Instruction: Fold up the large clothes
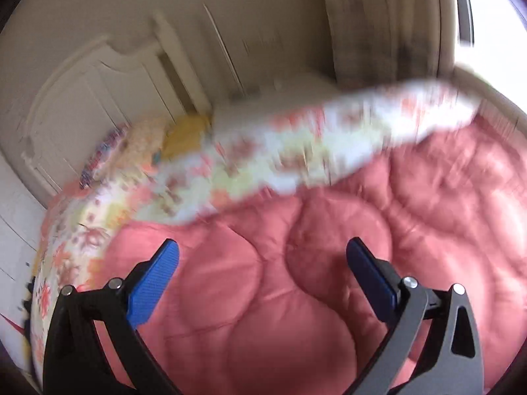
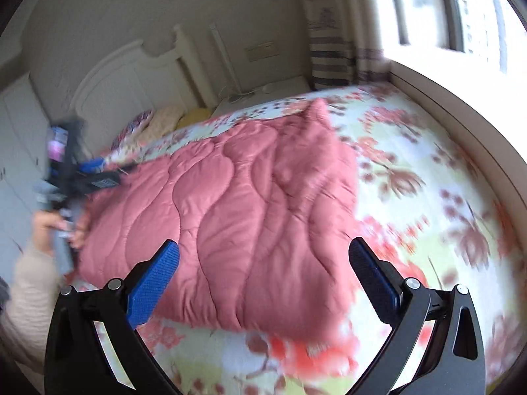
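Right now the pink quilted comforter (image 2: 230, 210) lies on the bed, on top of the floral bedspread (image 2: 428, 171), and it sits straight ahead of and below my right hand-held gripper (image 2: 263, 283). In the right wrist view its long axis runs from the near edge by my fingers up and away toward the headboard (image 2: 118, 79), with one corner peaking at the far end. My left hand-held gripper (image 2: 79, 177) shows at the comforter's left edge in that same view, blurred, the hand (image 2: 49, 227) and a beige sleeve (image 2: 29, 296) behind it. I judge the left side nearer the fabric edge, the right nearer the front hem.

Both hand-held grippers are spread wide and grip nothing. In the left wrist view the left one (image 1: 263, 283) hovers over the pink surface (image 1: 296, 279), blue pads (image 1: 151, 283) apart, with a floral fold (image 1: 296, 144) smeared by motion blur beyond. I cannot tell whether either finger touches the cloth.

My guess is the next fold starts from the near hem.
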The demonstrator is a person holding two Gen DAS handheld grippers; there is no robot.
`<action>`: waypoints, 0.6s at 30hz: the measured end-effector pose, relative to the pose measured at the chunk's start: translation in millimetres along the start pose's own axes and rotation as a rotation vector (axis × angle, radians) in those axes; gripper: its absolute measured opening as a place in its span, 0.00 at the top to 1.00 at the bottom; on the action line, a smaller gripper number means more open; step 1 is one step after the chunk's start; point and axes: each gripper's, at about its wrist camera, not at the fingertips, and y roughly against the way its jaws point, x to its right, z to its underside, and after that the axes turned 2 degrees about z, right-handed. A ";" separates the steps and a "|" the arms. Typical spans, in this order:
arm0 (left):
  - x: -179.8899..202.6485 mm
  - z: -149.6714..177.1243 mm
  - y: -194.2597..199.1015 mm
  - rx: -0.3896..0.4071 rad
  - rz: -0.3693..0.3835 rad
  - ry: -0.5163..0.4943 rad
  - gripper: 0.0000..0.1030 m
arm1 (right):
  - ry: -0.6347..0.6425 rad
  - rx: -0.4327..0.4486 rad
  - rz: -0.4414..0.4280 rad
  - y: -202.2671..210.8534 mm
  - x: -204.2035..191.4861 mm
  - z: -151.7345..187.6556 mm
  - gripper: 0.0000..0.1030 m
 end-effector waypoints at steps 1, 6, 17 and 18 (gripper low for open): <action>4.2 4.8 -15.3 -0.026 0.021 0.007 0.02 | -0.067 -0.021 -0.025 8.0 12.5 7.7 0.04; -13.0 18.3 -24.8 0.009 0.099 0.108 0.02 | -0.239 -0.142 -0.155 12.5 28.5 45.9 0.04; -25.5 22.9 -35.2 -0.010 0.212 0.193 0.02 | -0.264 -0.176 -0.213 -53.5 -17.3 45.2 0.05; -25.7 22.8 -35.5 -0.011 0.213 0.194 0.02 | -0.283 -0.162 -0.231 -66.9 -21.6 37.5 0.05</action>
